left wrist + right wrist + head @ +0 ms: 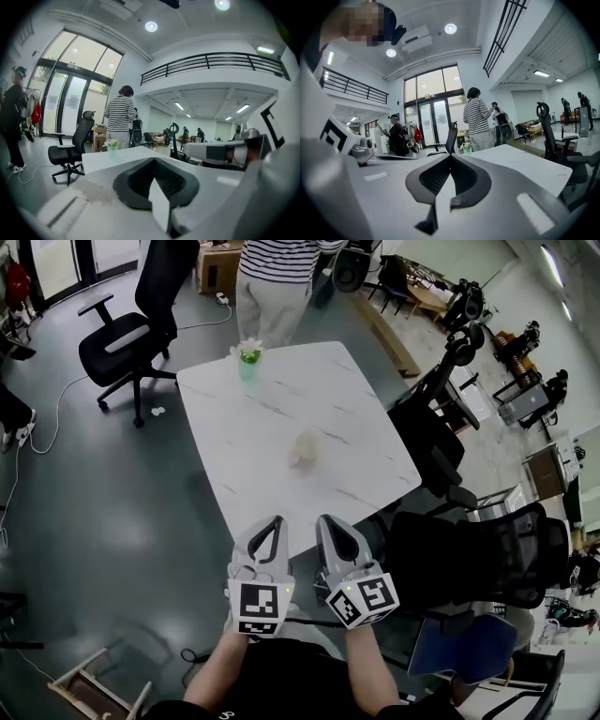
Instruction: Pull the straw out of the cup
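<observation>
A pale, see-through cup [305,450] stands near the middle of the white marble table [272,418]; it is blurred and I cannot make out a straw in it. My left gripper [277,520] and right gripper [322,519] hover side by side over the table's near edge, well short of the cup. Both are shut with nothing between the jaws. In the left gripper view the left gripper [153,160] points along the tabletop, and in the right gripper view the right gripper [450,156] does the same. The cup is hidden behind the jaws in both gripper views.
A green vase with white flowers [248,362] stands at the table's far edge, also seen as the vase [112,146] and vase [467,149]. A person in a striped shirt [277,277] stands beyond it. Black office chairs flank the table, one left [127,338] and one right [433,442].
</observation>
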The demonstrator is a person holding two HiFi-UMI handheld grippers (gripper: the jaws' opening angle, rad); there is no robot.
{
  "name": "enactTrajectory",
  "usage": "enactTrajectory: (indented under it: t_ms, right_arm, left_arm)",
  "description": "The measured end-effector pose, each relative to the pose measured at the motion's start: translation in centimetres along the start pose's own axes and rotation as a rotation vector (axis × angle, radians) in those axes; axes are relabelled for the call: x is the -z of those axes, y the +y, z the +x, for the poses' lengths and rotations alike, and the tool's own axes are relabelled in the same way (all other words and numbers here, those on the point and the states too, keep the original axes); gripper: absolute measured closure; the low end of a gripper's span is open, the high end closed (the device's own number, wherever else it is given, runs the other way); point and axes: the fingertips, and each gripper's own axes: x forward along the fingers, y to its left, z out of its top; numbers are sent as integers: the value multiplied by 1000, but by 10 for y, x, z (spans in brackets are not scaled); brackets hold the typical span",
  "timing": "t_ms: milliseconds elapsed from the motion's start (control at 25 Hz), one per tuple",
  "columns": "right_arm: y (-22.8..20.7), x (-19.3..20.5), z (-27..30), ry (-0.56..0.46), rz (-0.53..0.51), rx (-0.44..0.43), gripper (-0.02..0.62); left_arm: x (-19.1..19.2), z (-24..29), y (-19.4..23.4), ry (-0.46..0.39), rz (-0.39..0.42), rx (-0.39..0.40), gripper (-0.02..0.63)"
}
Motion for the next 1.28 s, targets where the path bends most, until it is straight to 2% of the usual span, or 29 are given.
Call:
enactTrajectory:
  t_ms: [560,1280]
  right_arm:
    - [-31,21,15,44,21,17,592]
    - [-85,42,88,142,-69,21,592]
  left_arm:
    - [17,41,-3,55,-22,-7,604]
    - [45,108,18,143,3,-92,604]
